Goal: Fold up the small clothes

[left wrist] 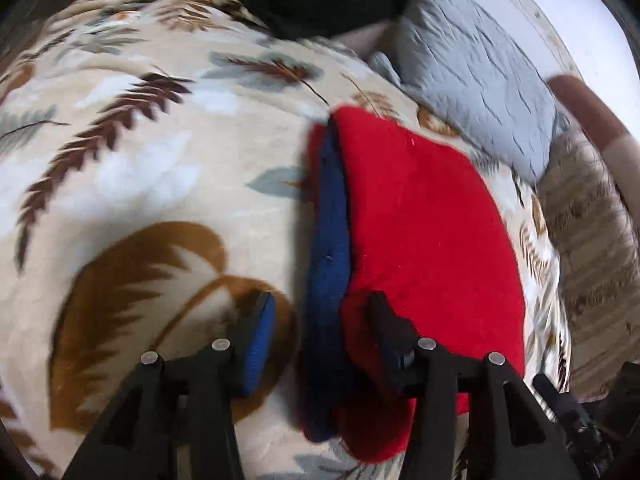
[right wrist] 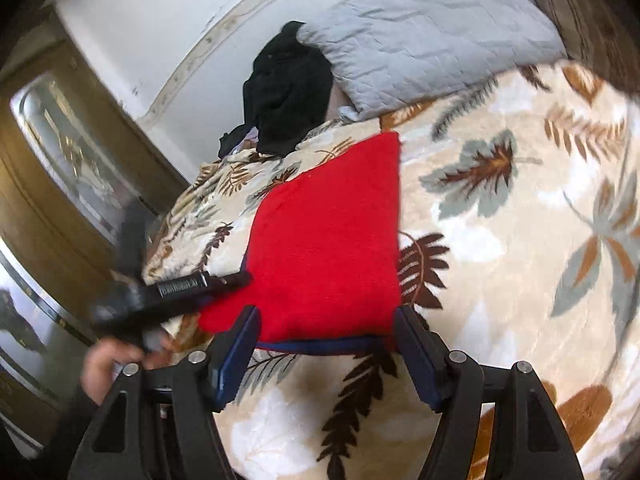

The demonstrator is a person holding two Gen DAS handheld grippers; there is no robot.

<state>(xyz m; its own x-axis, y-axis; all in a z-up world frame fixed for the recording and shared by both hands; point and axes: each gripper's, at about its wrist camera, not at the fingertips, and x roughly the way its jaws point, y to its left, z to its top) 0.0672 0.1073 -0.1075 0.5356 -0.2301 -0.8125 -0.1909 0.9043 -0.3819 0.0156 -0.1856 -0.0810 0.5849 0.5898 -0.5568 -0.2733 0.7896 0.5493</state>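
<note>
A small red garment (left wrist: 424, 232) with a dark blue edge (left wrist: 330, 240) lies folded flat on the leaf-print blanket (left wrist: 160, 168). My left gripper (left wrist: 320, 312) is open, its jaws straddling the garment's blue near edge, the right finger (left wrist: 384, 320) resting over the red cloth. In the right wrist view the red garment (right wrist: 328, 240) lies just ahead of my open right gripper (right wrist: 326, 320), whose fingers stand either side of its near blue hem (right wrist: 320, 346). The left gripper (right wrist: 200, 284) reaches the garment's left corner there.
A black heap of clothes (right wrist: 288, 88) and a grey quilted pillow (right wrist: 420, 36) lie at the bed's head by the white wall. A wooden cabinet with glass (right wrist: 60, 152) stands left of the bed. A striped cloth (left wrist: 592, 240) lies at the right.
</note>
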